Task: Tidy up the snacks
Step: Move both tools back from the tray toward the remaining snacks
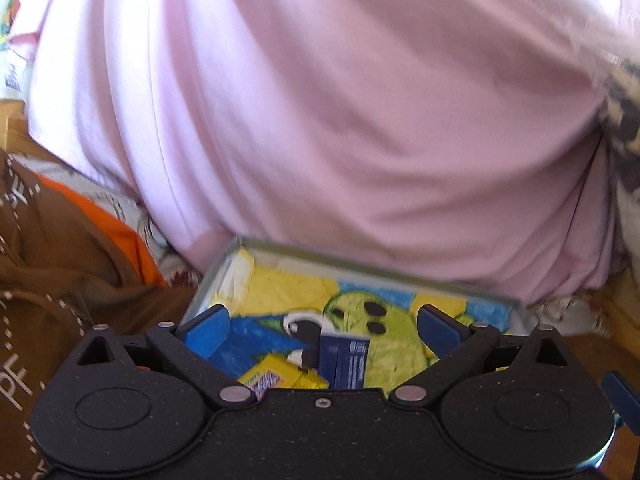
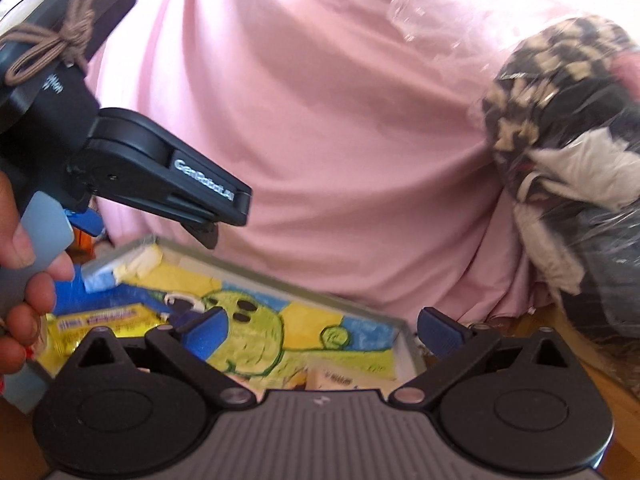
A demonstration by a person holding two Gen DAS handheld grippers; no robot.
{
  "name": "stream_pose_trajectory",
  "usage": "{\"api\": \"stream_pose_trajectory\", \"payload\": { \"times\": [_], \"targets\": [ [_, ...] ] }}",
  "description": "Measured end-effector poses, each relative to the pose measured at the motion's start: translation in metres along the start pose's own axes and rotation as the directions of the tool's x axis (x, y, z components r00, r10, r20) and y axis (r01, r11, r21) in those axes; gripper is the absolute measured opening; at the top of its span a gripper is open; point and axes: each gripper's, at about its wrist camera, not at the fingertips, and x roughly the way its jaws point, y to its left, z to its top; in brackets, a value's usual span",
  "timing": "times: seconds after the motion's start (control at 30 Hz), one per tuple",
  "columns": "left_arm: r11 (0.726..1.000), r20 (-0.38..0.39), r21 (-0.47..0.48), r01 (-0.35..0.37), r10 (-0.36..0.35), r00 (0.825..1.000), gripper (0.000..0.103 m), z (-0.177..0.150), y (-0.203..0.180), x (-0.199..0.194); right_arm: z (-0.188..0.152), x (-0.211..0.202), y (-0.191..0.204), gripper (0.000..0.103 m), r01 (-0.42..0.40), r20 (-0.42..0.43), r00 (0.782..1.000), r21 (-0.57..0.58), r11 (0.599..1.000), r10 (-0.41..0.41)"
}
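1. Yellow snack packet (image 1: pixel 284 374): lying flat in the tray (image 1: pixel 216 276), just near of the left gripper (image 1: pixel 320 330), long axis slanting left to right; the left is judged nearer.
2. Blue packet (image 1: pixel 344 360): beside it, rightward.
3. Both tongs spread, nothing held; right gripper (image 2: pixel 320 330) hovers above the tray.
4. Pink cloth (image 1: pixel 320 120): heaped beyond the far rim; no obstruction seen.

Black left tongs (image 2: pixel 212 236) marked "GenRobot.AI", blue pads (image 1: pixel 206 330), tan cord knotted on top; the person wears pink (image 2: pixel 320 140).
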Motion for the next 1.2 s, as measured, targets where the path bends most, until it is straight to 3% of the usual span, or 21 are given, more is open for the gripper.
{"api": "stream_pose_trajectory", "payload": {
  "times": [0.23, 0.5, 0.63, 0.9, 1.07, 1.2],
  "targets": [
    [1.0, 0.114, -0.02, 0.021, -0.019, 0.993, 0.102, 0.019, 0.001, -0.04, 0.026, -0.03, -0.019, 0.103, 0.041, 0.077, 0.996, 0.088, 0.995, -0.047],
    [0.998, 0.199, 0.031, 0.047, -0.052, 0.979, 0.102, 0.029, 0.014, -0.091, 0.048, -0.072, -0.032, 0.103, 0.03, 0.153, 0.986, 0.193, 0.981, -0.06],
    [0.998, 0.196, 0.057, 0.019, -0.03, 0.98, 0.102, 0.025, 0.025, -0.106, 0.05, -0.098, -0.028, 0.103, 0.002, 0.194, 0.98, 0.2, 0.98, -0.042],
    [0.995, 0.116, 0.097, 0.039, -0.051, 0.992, 0.102, 0.013, 0.057, -0.144, 0.047, -0.137, -0.021, 0.103, -0.051, 0.27, 0.963, 0.153, 0.987, 0.007],
    [0.988, 0.134, 0.151, 0.03, -0.05, 0.99, 0.102, 0.011, 0.079, -0.169, 0.039, -0.154, -0.022, 0.103, -0.077, 0.279, 0.96, 0.144, 0.987, 0.034],
    [0.989, 0.096, 0.147, -0.008, -0.006, 0.995, 0.102, 0.002, 0.102, -0.181, 0.031, -0.164, -0.02, 0.103, -0.097, 0.258, 0.964, 0.143, 0.985, 0.058]
  ]
}}
